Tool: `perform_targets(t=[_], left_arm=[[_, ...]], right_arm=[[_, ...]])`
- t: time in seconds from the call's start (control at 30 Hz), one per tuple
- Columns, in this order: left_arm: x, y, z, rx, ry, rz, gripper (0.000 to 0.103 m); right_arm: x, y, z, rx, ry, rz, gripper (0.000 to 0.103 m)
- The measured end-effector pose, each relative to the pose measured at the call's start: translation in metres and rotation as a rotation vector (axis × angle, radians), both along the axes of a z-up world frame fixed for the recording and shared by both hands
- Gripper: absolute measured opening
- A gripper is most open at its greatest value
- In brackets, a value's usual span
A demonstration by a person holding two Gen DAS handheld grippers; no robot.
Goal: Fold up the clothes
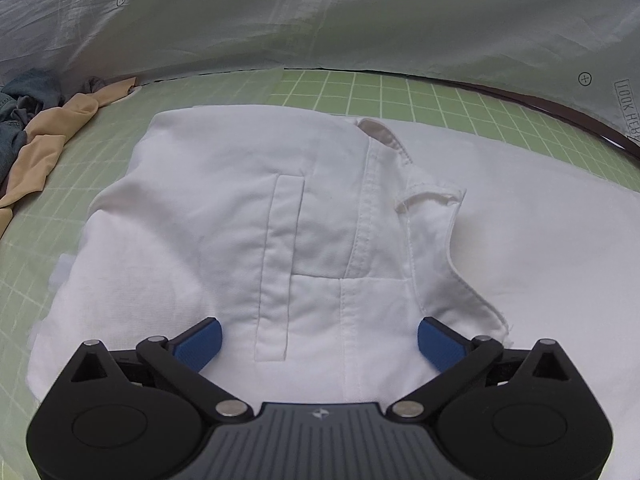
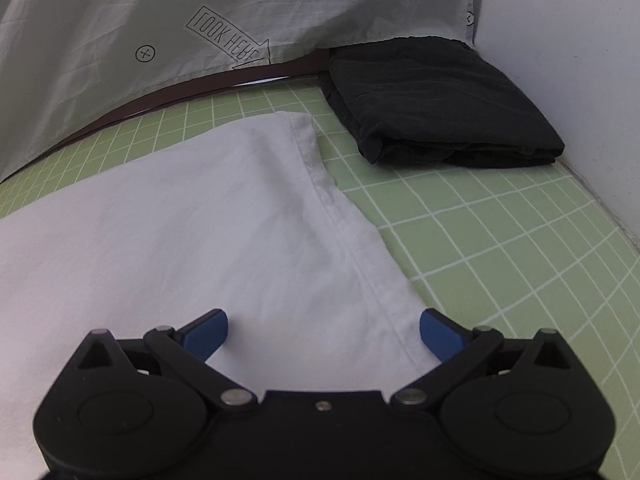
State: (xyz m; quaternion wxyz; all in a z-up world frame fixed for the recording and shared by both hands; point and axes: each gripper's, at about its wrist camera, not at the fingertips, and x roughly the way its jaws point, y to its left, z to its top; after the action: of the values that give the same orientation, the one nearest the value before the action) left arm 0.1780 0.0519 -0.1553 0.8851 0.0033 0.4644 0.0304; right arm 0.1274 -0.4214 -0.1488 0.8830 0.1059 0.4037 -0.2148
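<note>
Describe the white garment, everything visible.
The white garment looks like woven cotton trousers, lying flat and partly folded on the green grid mat. The left view shows a welt pocket, stitched seams and an upturned waistband edge; the right view shows a hemmed edge. Both grippers hover open above it, gripping nothing.

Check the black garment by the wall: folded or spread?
Folded: the black garment lies as a compact stacked rectangle, layered edges showing.

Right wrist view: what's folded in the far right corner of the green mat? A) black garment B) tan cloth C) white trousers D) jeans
A: a folded black garment lies on the green mat by the wall, apart from the white trousers under the open right gripper.
</note>
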Motion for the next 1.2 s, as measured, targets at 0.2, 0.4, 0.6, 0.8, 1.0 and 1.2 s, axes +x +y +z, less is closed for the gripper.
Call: perform_targets(t=[0.2, 0.4, 0.6, 0.8, 1.0, 1.2], left_arm=[[0.004, -0.001, -0.001, 0.003, 0.014, 0.008, 0.103], [0.007, -0.004, -0.002, 0.011, 0.019, 0.015, 0.103], [0.009, -0.005, -0.003, 0.018, 0.017, 0.023, 0.103], [0.009, -0.005, -0.005, 0.019, 0.012, 0.027, 0.103], [0.012, -0.003, -0.003, 0.011, 0.034, 0.021, 0.103], [0.020, 0.001, 0.004, -0.010, 0.068, -0.035, 0.102]], right_arm=[[0.021, -0.018, -0.007, 0.056, -0.043, 0.017, 0.103], [0.033, -0.010, -0.011, 0.012, -0.046, 0.085, 0.103], [0.032, 0.001, -0.011, 0.010, -0.060, 0.184, 0.103], [0.029, 0.010, -0.002, 0.025, -0.056, 0.279, 0.069], [0.031, 0.053, 0.000, -0.105, -0.004, 0.328, 0.018], [0.043, 0.069, 0.012, -0.180, 0.091, 0.280, 0.015]])
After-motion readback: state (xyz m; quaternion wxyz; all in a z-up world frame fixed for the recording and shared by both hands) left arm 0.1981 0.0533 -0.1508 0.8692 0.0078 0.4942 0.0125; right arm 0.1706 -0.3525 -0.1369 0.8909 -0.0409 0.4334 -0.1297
